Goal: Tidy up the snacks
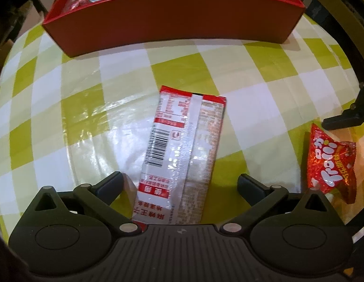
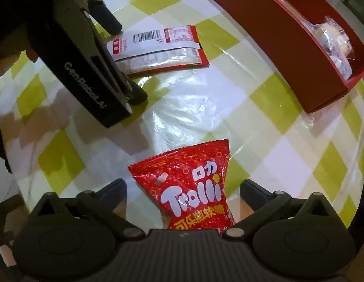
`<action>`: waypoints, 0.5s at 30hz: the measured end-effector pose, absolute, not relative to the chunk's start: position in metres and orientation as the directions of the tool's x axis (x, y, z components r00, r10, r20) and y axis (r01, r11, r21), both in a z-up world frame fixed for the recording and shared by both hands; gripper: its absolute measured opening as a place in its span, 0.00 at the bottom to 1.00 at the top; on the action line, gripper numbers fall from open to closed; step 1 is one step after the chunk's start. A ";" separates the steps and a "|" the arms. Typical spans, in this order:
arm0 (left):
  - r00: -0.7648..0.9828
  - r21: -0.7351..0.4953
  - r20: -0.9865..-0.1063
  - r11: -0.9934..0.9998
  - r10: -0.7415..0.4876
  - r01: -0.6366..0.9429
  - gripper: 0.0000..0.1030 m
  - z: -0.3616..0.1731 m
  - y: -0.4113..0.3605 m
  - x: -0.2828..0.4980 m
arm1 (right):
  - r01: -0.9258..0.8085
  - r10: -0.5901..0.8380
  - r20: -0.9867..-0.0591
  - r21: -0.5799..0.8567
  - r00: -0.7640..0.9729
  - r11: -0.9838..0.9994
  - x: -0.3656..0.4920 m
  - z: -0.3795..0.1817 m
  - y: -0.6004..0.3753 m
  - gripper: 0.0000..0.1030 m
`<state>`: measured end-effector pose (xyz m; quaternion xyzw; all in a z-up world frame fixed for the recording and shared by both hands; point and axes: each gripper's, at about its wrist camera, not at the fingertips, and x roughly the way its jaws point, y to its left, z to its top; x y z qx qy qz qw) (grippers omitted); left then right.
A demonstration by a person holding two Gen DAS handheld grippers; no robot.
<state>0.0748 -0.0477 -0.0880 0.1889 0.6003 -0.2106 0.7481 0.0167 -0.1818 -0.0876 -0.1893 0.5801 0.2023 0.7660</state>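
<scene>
A flat red and white snack packet [image 1: 182,150] lies back side up on the checked tablecloth, its near end between the wide-apart fingers of my left gripper [image 1: 180,185], which is open. The same packet [image 2: 158,49] shows in the right wrist view, with the left gripper [image 2: 130,63] straddling its end. A red Trolli gummy bag [image 2: 191,188] lies between the spread fingers of my right gripper [image 2: 183,190], also open. That bag [image 1: 330,162] appears at the right in the left wrist view, beside a right gripper finger [image 1: 342,119].
A red open box [image 1: 172,21] holding several wrapped snacks stands at the far side of the table; it is the red box [image 2: 287,35] at upper right in the right wrist view. Green and white tablecloth [image 1: 64,108] lies bare between box and packets.
</scene>
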 end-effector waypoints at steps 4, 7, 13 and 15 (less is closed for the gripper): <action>0.201 0.027 -0.974 0.837 -0.100 0.547 1.00 -0.087 -0.048 0.074 | -0.460 0.096 -0.954 -0.048 0.284 0.887 0.014 -0.087 -0.187 1.00; 0.202 0.030 -0.975 0.839 -0.097 0.543 1.00 -0.087 -0.049 0.073 | -0.419 0.089 -0.951 -0.045 0.296 0.907 0.015 -0.088 -0.187 1.00; 0.195 0.005 -0.974 0.849 -0.116 0.529 0.87 -0.079 -0.039 0.073 | -0.368 0.065 -0.951 -0.053 0.302 0.928 0.009 -0.080 -0.179 0.79; 0.203 0.003 -0.972 0.864 -0.115 0.504 0.68 -0.074 -0.033 0.079 | -0.353 0.064 -0.951 -0.050 0.304 0.934 0.006 -0.079 -0.180 0.62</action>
